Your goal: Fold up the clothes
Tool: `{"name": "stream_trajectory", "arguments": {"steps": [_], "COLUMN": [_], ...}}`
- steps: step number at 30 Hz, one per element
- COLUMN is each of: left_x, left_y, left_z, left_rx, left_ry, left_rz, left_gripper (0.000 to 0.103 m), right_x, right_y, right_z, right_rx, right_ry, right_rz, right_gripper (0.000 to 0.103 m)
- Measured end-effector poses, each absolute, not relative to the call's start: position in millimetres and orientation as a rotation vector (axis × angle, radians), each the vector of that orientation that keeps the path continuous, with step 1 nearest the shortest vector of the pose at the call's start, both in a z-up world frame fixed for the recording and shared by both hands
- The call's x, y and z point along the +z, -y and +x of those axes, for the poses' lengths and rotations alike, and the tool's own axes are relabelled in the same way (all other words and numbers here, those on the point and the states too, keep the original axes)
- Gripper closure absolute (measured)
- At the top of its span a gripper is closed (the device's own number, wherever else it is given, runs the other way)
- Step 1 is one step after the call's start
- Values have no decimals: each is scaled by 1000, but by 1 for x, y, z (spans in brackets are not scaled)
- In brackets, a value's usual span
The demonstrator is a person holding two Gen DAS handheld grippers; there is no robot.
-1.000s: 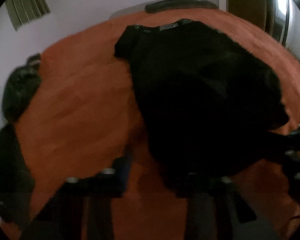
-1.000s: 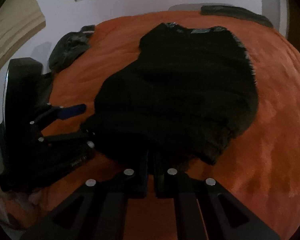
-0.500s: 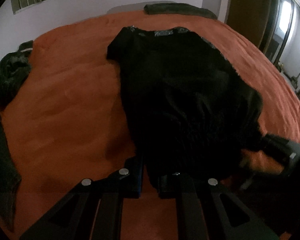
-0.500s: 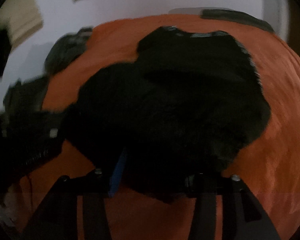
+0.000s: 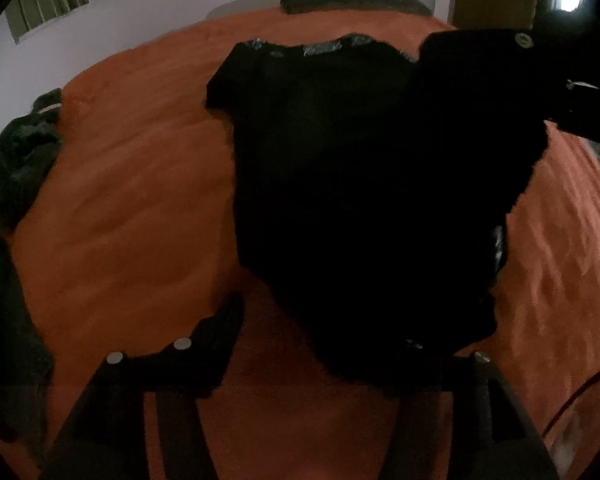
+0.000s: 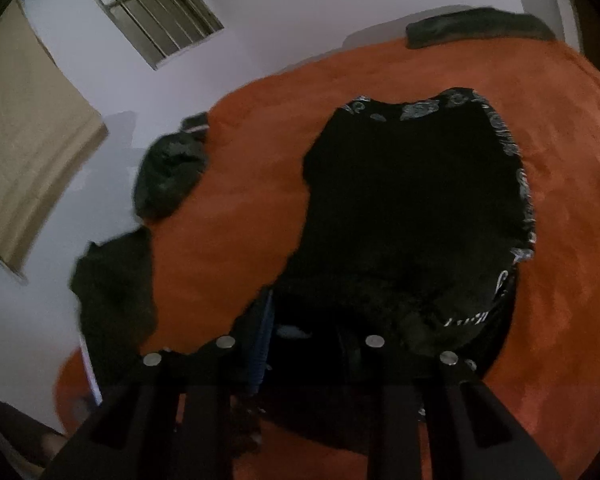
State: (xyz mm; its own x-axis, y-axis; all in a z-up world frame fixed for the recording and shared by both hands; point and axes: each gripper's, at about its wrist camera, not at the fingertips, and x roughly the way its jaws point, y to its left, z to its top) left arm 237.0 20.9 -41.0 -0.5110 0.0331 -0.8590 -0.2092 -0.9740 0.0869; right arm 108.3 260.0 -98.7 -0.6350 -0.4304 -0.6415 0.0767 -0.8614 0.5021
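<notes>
I am opening the left gripper (image 5: 324,344) off the black garment (image 5: 372,184); the right gripper (image 6: 300,340) is closing on its hem, above the orange bedspread (image 5: 132,200).

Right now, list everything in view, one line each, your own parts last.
shirt: one, black with pale print at the edges, middle of the bed, near hem bunched at the grippers.
blanket: one, orange, covers the bed.
dark clothes: several, left edge of the bed.
folded cloth: one, dark, far edge by the wall.
window: one, barred, on the wall.
left gripper: one, black, jaws opening, shirt hem between them.
right gripper: one, black, jaws closing on bunched shirt fabric.
</notes>
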Motion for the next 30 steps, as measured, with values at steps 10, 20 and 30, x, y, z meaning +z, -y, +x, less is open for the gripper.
{"name": "stream_trajectory", "arguments": {"steps": [10,20,30], "left_x": [-29,-27,-29], "left_y": [-1,12,19], "left_z": [202,201,197], "left_rx": [2583,2542,2524], "left_ry": [-134,-28,-34], "left_rz": [-1476,-1532,-1546], "left_gripper": [62,66,66], "right_x": [-90,-151,-184], "right_y": [-266,-223,-200], "right_z": [119,181,120], "right_rx": [-2535,-2622,-2464], "right_ry": [613,222,136], "right_rz": [1135,1262,1351], "right_gripper": [77,54,64]}}
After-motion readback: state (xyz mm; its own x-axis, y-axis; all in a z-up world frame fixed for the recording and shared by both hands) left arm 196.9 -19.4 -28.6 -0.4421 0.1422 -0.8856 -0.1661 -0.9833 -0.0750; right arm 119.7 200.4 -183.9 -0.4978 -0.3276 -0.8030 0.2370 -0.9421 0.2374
